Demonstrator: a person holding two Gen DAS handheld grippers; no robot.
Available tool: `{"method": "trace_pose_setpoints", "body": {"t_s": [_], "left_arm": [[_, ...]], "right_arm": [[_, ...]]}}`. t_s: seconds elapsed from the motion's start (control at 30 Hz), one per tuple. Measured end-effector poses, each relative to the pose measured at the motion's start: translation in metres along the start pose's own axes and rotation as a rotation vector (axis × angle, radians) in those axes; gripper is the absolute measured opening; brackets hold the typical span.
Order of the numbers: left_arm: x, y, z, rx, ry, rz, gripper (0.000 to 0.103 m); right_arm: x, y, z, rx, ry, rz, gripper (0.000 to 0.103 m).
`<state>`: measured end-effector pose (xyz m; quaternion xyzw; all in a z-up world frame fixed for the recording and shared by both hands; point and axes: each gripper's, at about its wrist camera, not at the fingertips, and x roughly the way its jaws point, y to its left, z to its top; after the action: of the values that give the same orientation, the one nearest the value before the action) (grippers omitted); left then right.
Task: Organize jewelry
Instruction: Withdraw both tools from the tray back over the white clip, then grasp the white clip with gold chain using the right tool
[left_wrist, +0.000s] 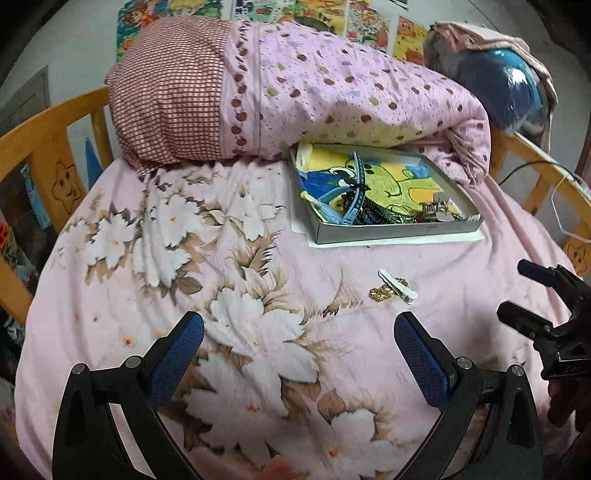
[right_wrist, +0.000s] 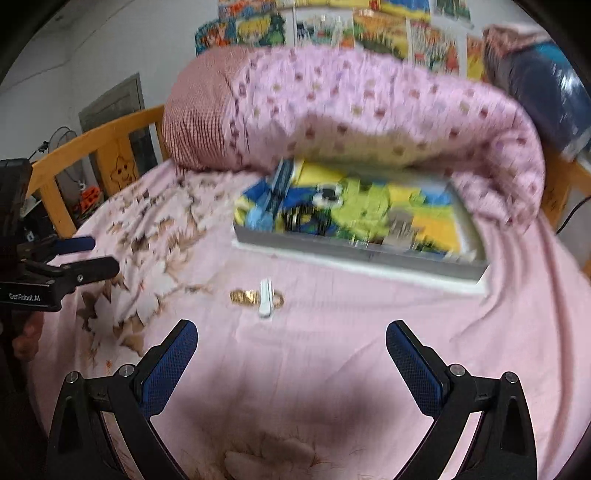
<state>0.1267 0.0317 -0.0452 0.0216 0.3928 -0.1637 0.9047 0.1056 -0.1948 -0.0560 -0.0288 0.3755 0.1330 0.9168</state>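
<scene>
The left tool (left_wrist: 299, 332) is seen with its blue-padded fingers spread wide; nothing is held between them and nothing is touched, only the flowered bed sheet (left_wrist: 177, 258) being seen below. The right tool (right_wrist: 291, 341) is likewise spread wide and empty above the plain pink part of the sheet. Each tool is caught at the edge of the other's view, the right one at the right border of the left wrist view, the left one at the left border of the right wrist view.

Just ahead of the right tool, a white clip (right_wrist: 265, 298) is laid across a gold chain (right_wrist: 243, 296) on the sheet, apart from both tools. Farther back, a shallow grey box (left_wrist: 399, 232) with a cartoon lining is set on the bed; a blue headband (left_wrist: 352, 192), dark beads and other small pieces are piled in it. Behind the box a rolled pink dotted quilt (left_wrist: 332, 92) is lying against the wooden bed rail (left_wrist: 48, 129).
</scene>
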Motion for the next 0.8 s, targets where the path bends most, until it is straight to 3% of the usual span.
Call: {"method": "trace_pose_setpoints", "body": {"t_s": [0.13, 0.4, 0.57, 0.73, 0.8], "left_arm": [[0.026, -0.005, -0.001, 0.063, 0.026, -0.027, 0.101], [0.067, -0.014, -0.001, 0.182, 0.040, -0.118, 0.098], [0.089, -0.019, 0.004, 0.251, 0.043, -0.205, 0.070], [0.100, -0.030, 0.003, 0.337, 0.046, -0.285, 0.055], [0.103, -0.033, 0.002, 0.360, 0.058, -0.319, 0.038]], "right_arm": [[0.019, -0.014, -0.007, 0.019, 0.049, 0.028, 0.101], [0.041, -0.026, -0.014, -0.056, 0.099, 0.088, 0.066], [0.050, -0.024, -0.013, -0.133, 0.107, 0.137, 0.053], [0.062, -0.018, -0.012, -0.184, 0.126, 0.175, 0.044], [0.068, -0.016, -0.012, -0.196, 0.135, 0.185, 0.044]]}}
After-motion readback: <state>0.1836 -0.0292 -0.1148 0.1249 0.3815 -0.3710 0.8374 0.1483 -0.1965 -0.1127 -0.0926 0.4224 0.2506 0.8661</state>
